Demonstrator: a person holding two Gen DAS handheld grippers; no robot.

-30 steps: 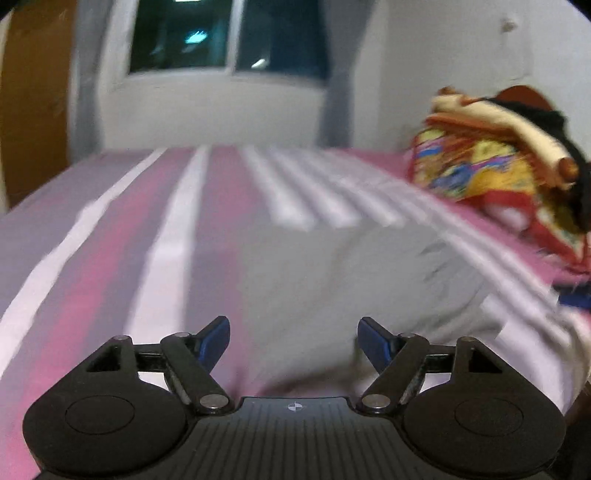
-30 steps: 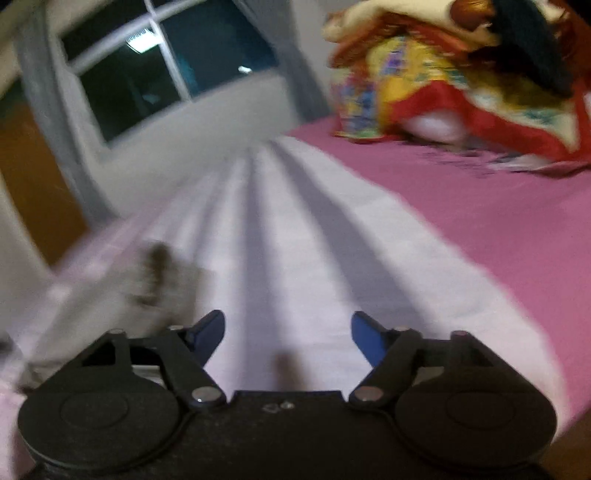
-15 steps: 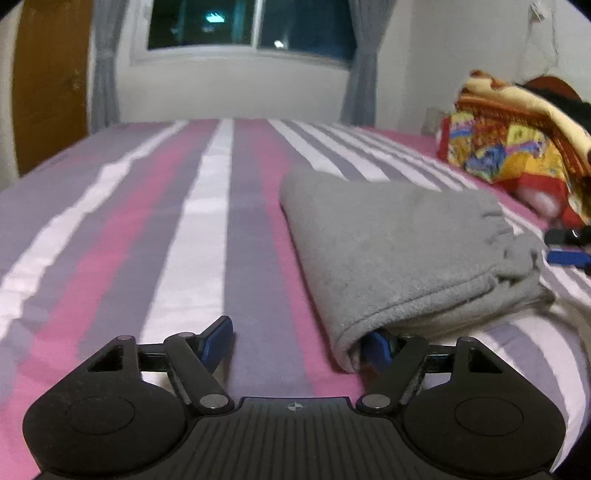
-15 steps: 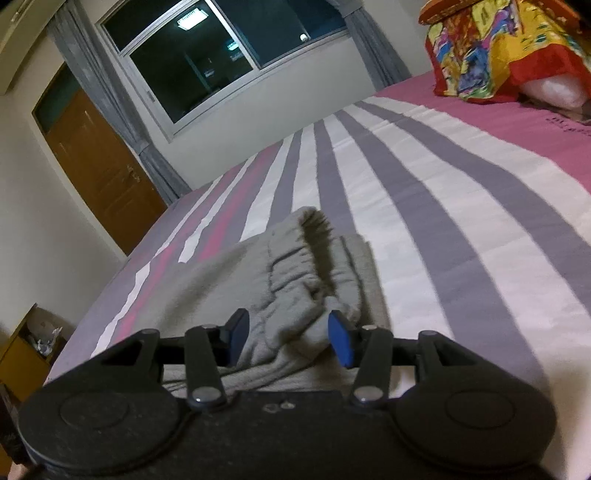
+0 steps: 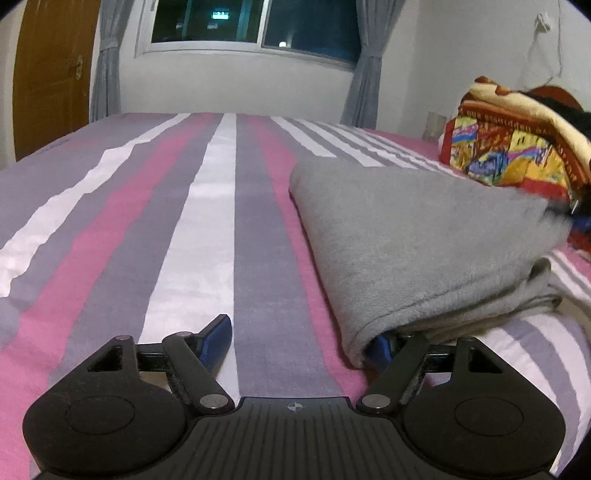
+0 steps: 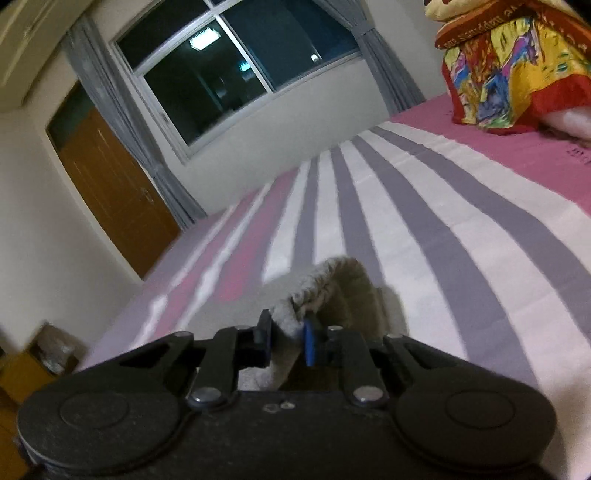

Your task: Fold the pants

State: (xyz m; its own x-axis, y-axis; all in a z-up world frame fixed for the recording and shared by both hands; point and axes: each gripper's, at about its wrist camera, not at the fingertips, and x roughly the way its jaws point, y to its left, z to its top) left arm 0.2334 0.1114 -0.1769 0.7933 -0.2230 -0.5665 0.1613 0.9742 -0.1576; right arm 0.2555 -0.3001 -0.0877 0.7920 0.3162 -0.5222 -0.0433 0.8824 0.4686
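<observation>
Bed: one wide bed under a sheet striped in pink, grey-violet and white [image 5: 207,229]; it fills the lower part of both views.
Window: one broad dark window with a white frame [image 5: 258,26] on the far wall, with two grey curtains, one at each side [image 5: 105,62].
Door: one brown wooden door [image 5: 48,70], left of the window.
Blanket pile: one bright heap of folded blankets in red, yellow and blue [image 5: 517,147], on the bed's far right.
Pants: one pair of soft grey fleece pants [image 5: 424,251], folded into a thick pad, lying on the bed to the right of centre in the left wrist view, well short of the blanket pile.
Left gripper: one black two-finger tool with blue pads [image 5: 301,341], jaws spread wide and gripping nothing; its left pad rests over bare sheet, its right pad is tucked under the near corner of the pants.
Right gripper: one matching tool [image 6: 290,341], clenched on the ribbed waistband of the pants, which bunches up between the pads.
Change, left: half a second ago the view was nearly the same; the pants now loom closer and larger.
Change, right: its jaws have just been closing; they stood wide over bare sheet a second ago, then half open over the waistband.
</observation>
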